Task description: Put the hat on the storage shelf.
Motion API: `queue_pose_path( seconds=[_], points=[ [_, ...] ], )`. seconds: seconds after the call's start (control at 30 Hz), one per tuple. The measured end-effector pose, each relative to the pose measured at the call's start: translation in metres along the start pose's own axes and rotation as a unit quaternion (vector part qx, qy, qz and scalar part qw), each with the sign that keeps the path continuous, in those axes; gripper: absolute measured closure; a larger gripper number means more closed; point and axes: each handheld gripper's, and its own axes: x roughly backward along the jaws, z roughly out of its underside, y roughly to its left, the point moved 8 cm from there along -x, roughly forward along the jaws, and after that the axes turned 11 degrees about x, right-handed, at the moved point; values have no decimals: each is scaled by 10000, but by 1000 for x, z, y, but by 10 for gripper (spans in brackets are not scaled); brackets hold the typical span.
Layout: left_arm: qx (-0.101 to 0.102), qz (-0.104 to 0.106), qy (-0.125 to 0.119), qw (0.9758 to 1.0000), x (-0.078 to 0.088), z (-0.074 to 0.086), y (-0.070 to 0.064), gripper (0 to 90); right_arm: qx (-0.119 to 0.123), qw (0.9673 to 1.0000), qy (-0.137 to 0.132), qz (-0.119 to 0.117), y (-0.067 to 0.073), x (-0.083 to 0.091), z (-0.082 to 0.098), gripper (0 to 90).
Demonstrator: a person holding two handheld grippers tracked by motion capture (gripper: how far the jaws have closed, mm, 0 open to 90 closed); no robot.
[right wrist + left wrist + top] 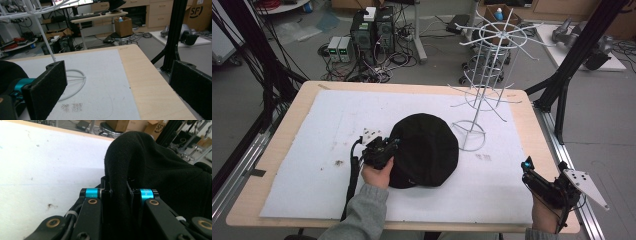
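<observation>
At the black hat's left rim, left tongs pinch fabric.

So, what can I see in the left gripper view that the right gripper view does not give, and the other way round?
Left gripper view alone: the left tongs shut on a raised fold of the black hat.

Right gripper view alone: the right tongs open with nothing between the jaws, the round base of the white wire rack, and the bare wooden table edge.

Both: the white mat and the cluttered room behind.
</observation>
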Motion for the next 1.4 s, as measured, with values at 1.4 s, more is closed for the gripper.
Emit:
queue_pose_path(
  seconds=[1.4],
  points=[
    [740, 573, -2107, 9731, 81, -94, 1, 786, 79, 10000, 11, 2, 2, -1, 2, 7]
  ],
)
